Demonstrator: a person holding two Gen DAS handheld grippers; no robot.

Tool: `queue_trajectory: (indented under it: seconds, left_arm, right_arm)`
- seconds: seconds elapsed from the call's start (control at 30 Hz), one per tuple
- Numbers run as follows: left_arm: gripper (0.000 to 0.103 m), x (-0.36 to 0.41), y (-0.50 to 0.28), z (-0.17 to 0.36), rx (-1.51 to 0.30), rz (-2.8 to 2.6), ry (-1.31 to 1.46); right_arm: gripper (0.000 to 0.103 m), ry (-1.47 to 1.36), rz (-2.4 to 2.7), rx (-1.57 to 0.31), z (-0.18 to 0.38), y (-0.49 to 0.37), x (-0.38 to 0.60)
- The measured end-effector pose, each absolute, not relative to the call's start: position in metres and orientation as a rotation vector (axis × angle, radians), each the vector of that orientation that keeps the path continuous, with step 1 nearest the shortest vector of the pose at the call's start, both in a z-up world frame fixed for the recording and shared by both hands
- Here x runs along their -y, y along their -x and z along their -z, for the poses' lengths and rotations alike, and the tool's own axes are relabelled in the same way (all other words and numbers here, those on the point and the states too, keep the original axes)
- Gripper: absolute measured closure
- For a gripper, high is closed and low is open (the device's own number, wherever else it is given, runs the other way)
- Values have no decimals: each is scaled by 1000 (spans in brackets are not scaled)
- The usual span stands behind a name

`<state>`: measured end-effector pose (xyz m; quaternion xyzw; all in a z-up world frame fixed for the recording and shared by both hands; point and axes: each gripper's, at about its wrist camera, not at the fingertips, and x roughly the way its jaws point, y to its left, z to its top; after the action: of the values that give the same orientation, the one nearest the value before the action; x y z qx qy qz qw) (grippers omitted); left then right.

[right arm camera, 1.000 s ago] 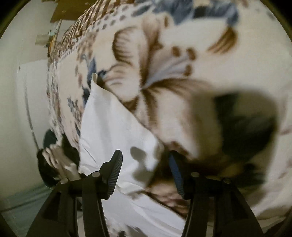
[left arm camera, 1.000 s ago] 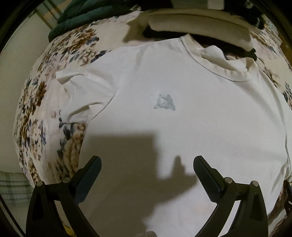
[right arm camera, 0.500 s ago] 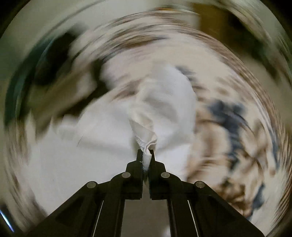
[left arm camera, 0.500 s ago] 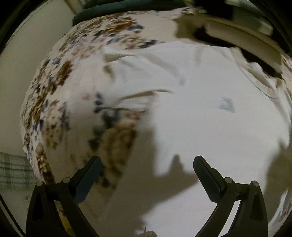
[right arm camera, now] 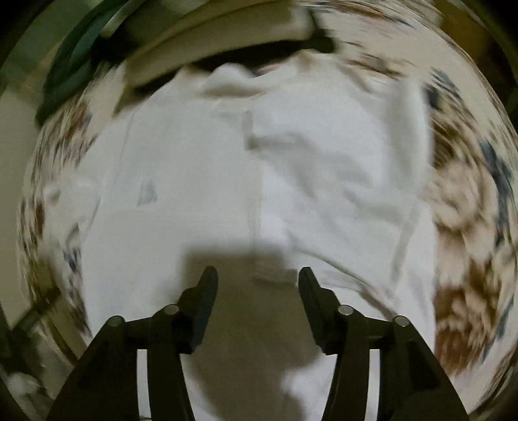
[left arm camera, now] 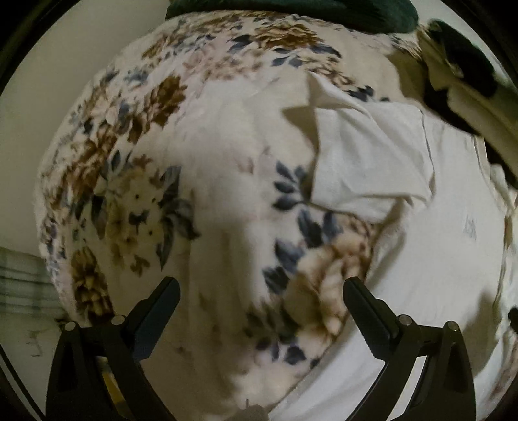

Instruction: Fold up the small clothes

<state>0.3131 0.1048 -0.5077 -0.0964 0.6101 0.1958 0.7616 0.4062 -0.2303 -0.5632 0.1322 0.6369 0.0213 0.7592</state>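
Note:
A small white T-shirt [right arm camera: 200, 181] with a faint grey chest logo lies flat on a floral blanket [left arm camera: 136, 181]. In the right wrist view its right side [right arm camera: 340, 181] is folded in over the body. My right gripper [right arm camera: 257, 285] is open and empty above the shirt's lower middle. In the left wrist view the shirt [left arm camera: 446, 259] is at the right, with its sleeve [left arm camera: 372, 162] spread out on the blanket. My left gripper [left arm camera: 260, 301] is open and empty over the bare blanket, left of the shirt.
Dark green fabric [left arm camera: 291, 9] and a stack of folded cream and dark items [left arm camera: 469, 84] lie past the shirt's collar; the stack also shows in the right wrist view [right arm camera: 226, 39]. The blanket's edge drops to a pale wall or floor [left arm camera: 29, 129] on the left.
My right gripper shut on the shirt's right sleeve, carried it in over the body, and has now let go and opened. My left gripper swung left, off the shirt, over the blanket.

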Motion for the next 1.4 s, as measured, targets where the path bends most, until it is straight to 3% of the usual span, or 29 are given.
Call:
queue_trajectory:
  seconds: [0.2,0.33,0.37,0.43,0.5,0.53,0.57,0.77,0.97,1.17,1.33,1.4]
  left_arm:
    - [0,-154,-335,528,-1307,-333,654]
    - [6,-165,-353,554,-1261,-222,950]
    - [14,-162,-359,563,-1250,-196,1006]
    - [21,-156,-371,572,-1243,-185,1035]
    - [41,-149,-384,574,-1231,-194,1011]
    - [76,-145,-390,572,-1213,-190,1001]
    - [102,-143,-393,568,-1199,-179,994]
    - [101,-115,-418,503,-1028,-143,728]
    - [101,-24,-435,459,-982,41,446]
    - [98,109,-407,471,-1056,306,149]
    - [95,136,-366,486,-1119,342,11]
    - [73,123,-358,486,-1141,302,-4]
  right_arm:
    - [47,-424,145,-1406,569,-386,281]
    - [47,-482,214,-1425,582,-381,288]
    - [47,-503,225,-1428,584,-379,287]
    - [47,-547,249,-1427,587,-373,290]
    - [47,-575,274,-1426,588,-372,294]
    - [47,-586,284,-1424,587,-371,295]
    - [47,-596,296,-1421,585,-368,301]
    - [47,-565,327,-1394,571,-361,325]
    - [47,-562,350,-1375,554,-341,359]
    - [47,-544,362,-1368,525,-317,394]
    - [47,-496,338,-1386,508,-309,400]
    - [46,-494,312,-1381,498,-315,383]
